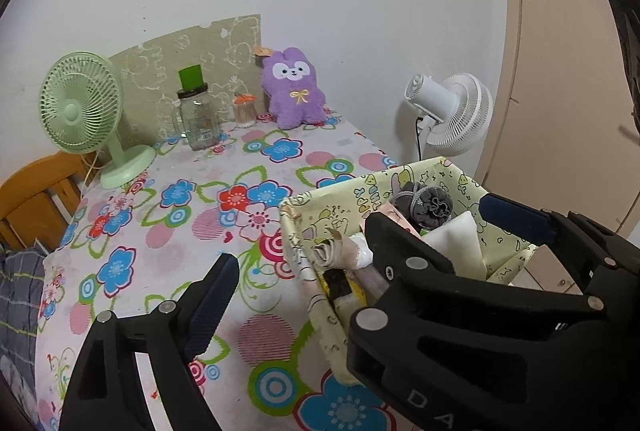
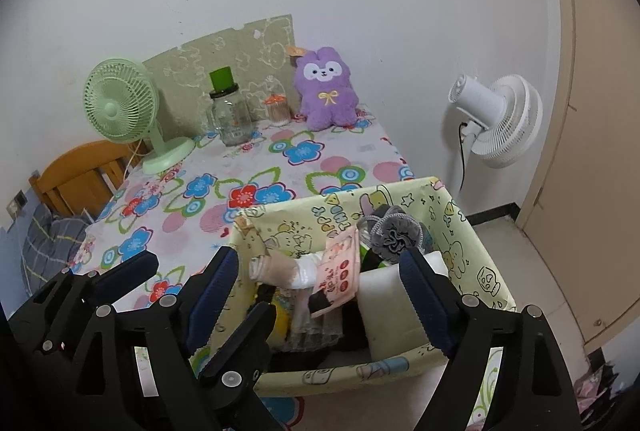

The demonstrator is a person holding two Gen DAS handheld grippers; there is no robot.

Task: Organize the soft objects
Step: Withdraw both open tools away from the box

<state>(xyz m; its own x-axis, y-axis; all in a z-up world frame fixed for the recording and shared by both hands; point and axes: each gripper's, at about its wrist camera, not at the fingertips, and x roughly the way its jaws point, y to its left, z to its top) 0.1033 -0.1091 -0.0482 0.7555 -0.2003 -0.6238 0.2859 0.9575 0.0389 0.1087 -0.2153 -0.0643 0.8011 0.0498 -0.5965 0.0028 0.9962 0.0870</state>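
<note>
A yellow fabric basket stands at the table's near right corner, also in the left wrist view. It holds a grey scrunchie-like puff, a white sponge block, a pink tissue pack, rolled socks and more. A purple plush bunny sits upright at the table's far edge against the wall, also in the left wrist view. My right gripper is open and empty over the basket. My left gripper is open and empty, just left of the basket; it shows in the right wrist view.
A green desk fan, a glass jar with green lid and a small cotton swab jar stand along the far edge on the floral tablecloth. A white floor fan stands right of the table. A wooden chair is left.
</note>
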